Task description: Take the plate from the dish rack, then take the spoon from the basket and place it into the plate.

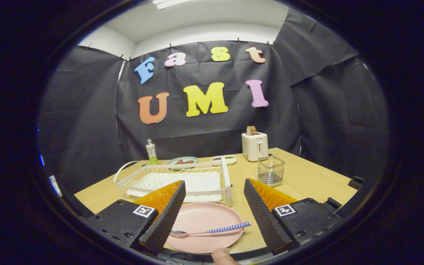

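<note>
A pink plate (pixel 204 227) lies flat on the wooden table, close in, between my two fingers. A spoon (pixel 212 231) with a blue checked handle rests across the plate, bowl toward the left finger. My gripper (pixel 214 195) is open, held above the plate, with nothing pressed between its fingers. The white wire dish rack (pixel 171 178) stands just beyond the plate, with no dishes standing in it. A small wire basket (pixel 271 170) sits beyond the right finger.
A white toaster (pixel 255 145) with bread stands at the back of the table. A green bottle (pixel 151 152), a small plate (pixel 182 161) and a tray (pixel 225 159) lie behind the rack. A fingertip (pixel 222 255) shows at the near edge.
</note>
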